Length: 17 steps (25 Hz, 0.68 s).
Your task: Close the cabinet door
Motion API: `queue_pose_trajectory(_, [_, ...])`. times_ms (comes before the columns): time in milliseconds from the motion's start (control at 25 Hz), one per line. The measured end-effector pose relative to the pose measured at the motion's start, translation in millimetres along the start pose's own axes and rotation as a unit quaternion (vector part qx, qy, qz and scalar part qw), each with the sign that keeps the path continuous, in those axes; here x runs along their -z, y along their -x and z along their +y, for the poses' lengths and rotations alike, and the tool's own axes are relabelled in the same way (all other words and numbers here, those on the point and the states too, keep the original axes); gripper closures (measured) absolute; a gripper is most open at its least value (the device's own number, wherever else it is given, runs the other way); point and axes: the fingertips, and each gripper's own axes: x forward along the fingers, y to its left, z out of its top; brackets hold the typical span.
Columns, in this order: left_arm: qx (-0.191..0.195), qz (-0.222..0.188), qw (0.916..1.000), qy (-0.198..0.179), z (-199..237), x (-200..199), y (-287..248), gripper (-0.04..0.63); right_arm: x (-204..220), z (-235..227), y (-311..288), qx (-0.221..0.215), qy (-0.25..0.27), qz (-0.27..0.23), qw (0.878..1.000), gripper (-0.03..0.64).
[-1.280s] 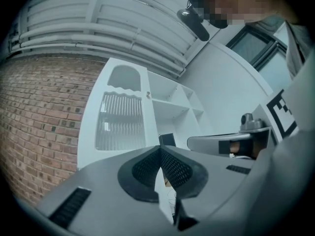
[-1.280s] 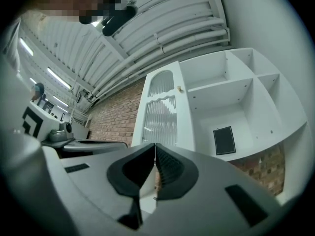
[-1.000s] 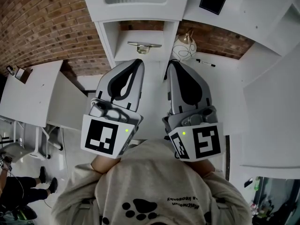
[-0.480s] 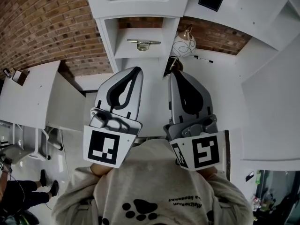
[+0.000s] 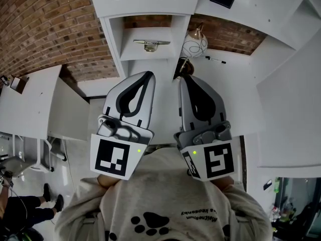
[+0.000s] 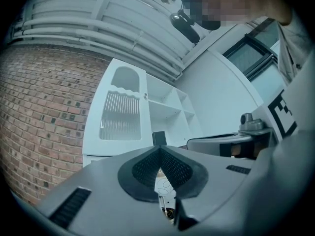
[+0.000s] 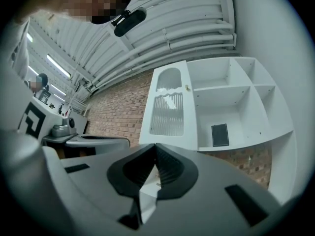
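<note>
Left tongs (image 5: 148, 75) and right tongs (image 5: 184, 79) are both clenched on nothing, side by side below the ribbed-glass cabinet door (image 5: 145, 5). Whether the door sits ajar I cannot tell. Push with closed tips on its white frame, not the glass. A patterned vase (image 5: 194, 47) and a pen (image 5: 215, 60) on the counter (image 5: 235, 84) crowd the right side

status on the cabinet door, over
Left gripper and right gripper both shut, empty, side by side facing cabinet. Ribbed-panel cabinet door looks flush. Round vase on counter to the right, not in the way.
</note>
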Motion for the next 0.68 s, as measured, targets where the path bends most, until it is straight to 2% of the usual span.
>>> queue_pose_trajectory(280, [0.013,0.006,0.9999,0.003,-3.8,3.9,-2.5,0.588,3.2,0.9,-1.0,-0.001,-0.005,0.002,1.000,0.598])
queue_pose_trajectory(680, [0.009,0.002,0.9999,0.008,-2.0,0.8,-10.0,0.588,0.3,-5.4,-4.9,-0.001,0.002,0.003,1.000,0.598])
